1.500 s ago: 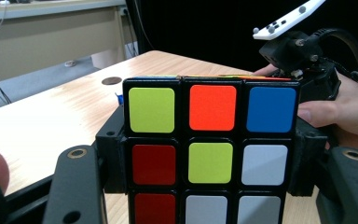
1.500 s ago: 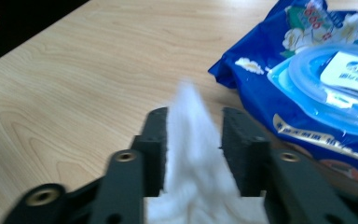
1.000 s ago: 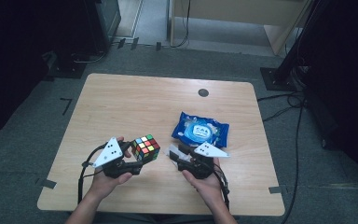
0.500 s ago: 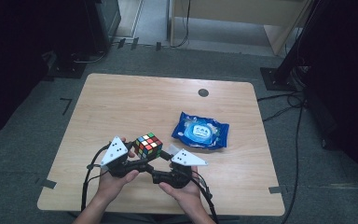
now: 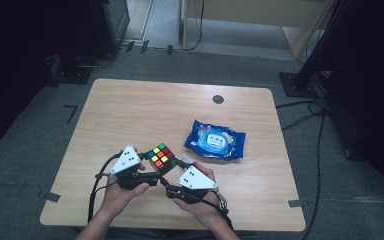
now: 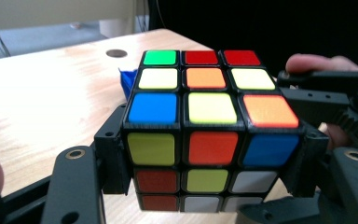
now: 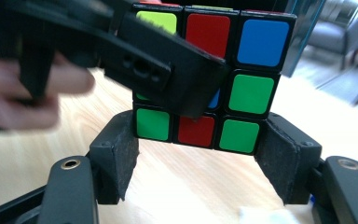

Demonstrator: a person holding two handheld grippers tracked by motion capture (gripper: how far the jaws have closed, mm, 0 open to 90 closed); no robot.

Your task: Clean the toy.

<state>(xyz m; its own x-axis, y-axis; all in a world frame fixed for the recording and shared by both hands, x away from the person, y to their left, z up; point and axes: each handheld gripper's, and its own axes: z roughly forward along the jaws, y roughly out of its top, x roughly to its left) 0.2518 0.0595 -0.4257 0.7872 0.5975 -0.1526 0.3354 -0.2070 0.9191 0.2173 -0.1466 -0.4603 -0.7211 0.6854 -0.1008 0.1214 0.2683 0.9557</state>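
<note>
A scrambled Rubik's cube is held just above the wooden table near its front edge. My left gripper is shut on it; in the left gripper view the cube sits between the two black pads. My right gripper comes in from the right. In the right gripper view its pads touch both sides of the cube's lowest layer, and a jaw of the left gripper crosses in front of the cube.
A blue packet of wipes lies flat on the table just right of the cube. A small dark round plug sits in the tabletop near the far edge. Cables run across the floor at the right.
My right gripper has moved left from beside the blue packet to the cube and now brackets its lower layer. The left gripper has carried the cube slightly left and forward.
</note>
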